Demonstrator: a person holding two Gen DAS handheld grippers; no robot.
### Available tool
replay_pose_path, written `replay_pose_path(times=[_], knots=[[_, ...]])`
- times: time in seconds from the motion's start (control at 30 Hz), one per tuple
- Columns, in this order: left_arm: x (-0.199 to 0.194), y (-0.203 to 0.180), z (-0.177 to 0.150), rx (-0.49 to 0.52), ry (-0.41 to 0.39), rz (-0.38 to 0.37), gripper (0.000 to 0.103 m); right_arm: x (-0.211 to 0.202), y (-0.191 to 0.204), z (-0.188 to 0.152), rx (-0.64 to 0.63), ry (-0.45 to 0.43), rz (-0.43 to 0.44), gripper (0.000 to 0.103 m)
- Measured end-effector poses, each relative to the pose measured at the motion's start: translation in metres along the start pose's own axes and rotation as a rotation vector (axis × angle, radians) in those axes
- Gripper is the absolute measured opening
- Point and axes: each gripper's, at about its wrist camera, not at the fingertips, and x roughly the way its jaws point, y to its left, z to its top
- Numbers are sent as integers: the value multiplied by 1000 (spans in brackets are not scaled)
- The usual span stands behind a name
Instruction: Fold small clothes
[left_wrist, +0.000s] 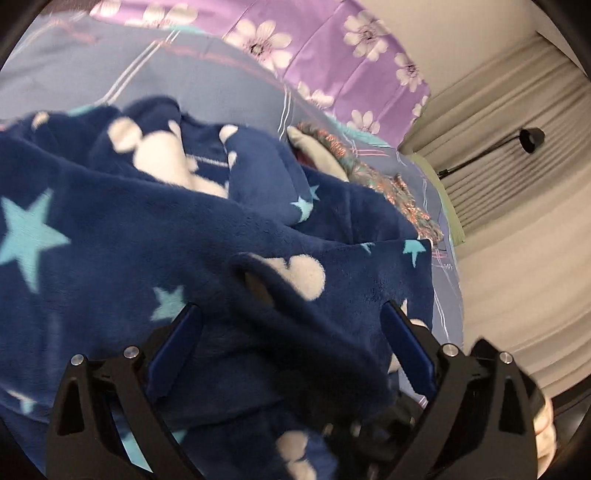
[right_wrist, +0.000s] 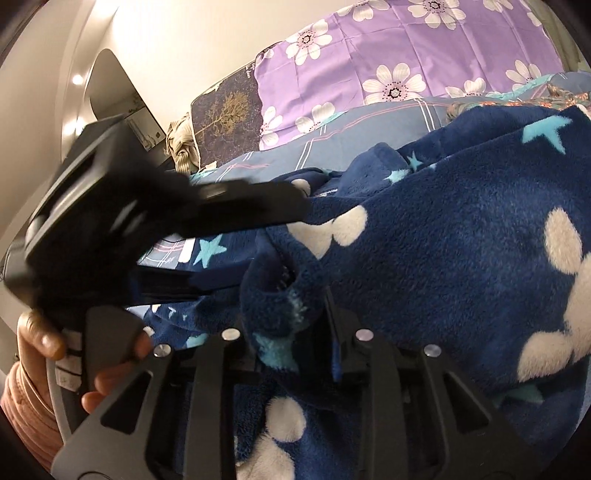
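Both grippers are working a navy fleece (left_wrist: 122, 240) bunched on the bed (left_wrist: 207, 77). Left gripper (left_wrist: 291, 332) is hanging spread over a fold; right gripper (right_wrist: 291, 314) is pinching a cuff. Next, I'd guess: flatten it out.

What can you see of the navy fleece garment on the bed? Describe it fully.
The navy fleece garment looks plush, printed with light blue stars and white rounded shapes. It lies crumpled on the blue striped bedsheet. A cuff-like opening bunches between the open left gripper fingers; another fold sits in the right gripper.
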Motion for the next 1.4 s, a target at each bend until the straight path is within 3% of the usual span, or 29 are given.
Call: replay_pose_path(times=[0.03, 0.07, 0.1, 0.17, 0.3, 0.4, 0.5, 0.6, 0.63, 0.77, 0.9, 1.07, 1.1, 1.13, 1.2, 1.27, 1.33, 1.37, 1.4], knots=[[2, -1, 3, 3, 0, 4, 95, 0, 1, 0, -7, 1, 3, 33], [4, -5, 5, 26, -1, 14, 77, 0, 3, 0, -14, 2, 7, 35], [6, -9, 6, 56, 3, 31, 46, -1, 4, -1, -17, 1, 10, 38], [6, -13, 8, 91, 24, 30, 9, -7, 5, -1, -22, -16, 31, 46], [-27, -43, 27, 224, -75, 93, 9, -29, 10, 0, -41, -110, 105, 54], [-64, -60, 43, 313, -154, 134, 9, -32, 5, 1, -16, -120, 134, 55], [-101, -63, 52, 380, -220, 223, 9, -21, -7, 1, 48, -66, 88, 55], [-128, -51, 54, 393, -246, 289, 9, -5, -28, 0, 160, 14, -17, 58], [-138, -41, 54, 391, -252, 324, 10, 0, -37, -1, 209, 42, -9, 54], [-148, 4, 56, 313, -244, 431, 11, 2, -33, -1, 187, 50, -17, 57], [-128, 56, 53, 264, -183, 562, 16, 8, -21, -1, 109, 59, -55, 67], [-104, 98, 42, 219, -126, 628, 19, 8, -21, 1, 113, 62, -50, 68], [-100, 103, 39, 218, -125, 643, 24, 8, -21, 0, 111, 62, -50, 68], [-99, 106, 38, 213, -134, 642, 27, 9, -20, 0, 108, 63, -51, 69], [-104, 110, 34, 184, -160, 629, 50, 10, -20, 0, 104, 64, -52, 70], [-109, 113, 31, 136, -166, 526, 61, 9, -19, -1, 101, 65, -52, 70], [-107, 110, 24, 115, -146, 444, 60, 10, -19, 0, 100, 65, -52, 71], [-104, 108, 20, 120, -135, 440, 56, 10, -19, -1, 99, 65, -52, 71], [-98, 105, 16, 151, -113, 450, 25, 11, -19, -1, 98, 66, -53, 71]])
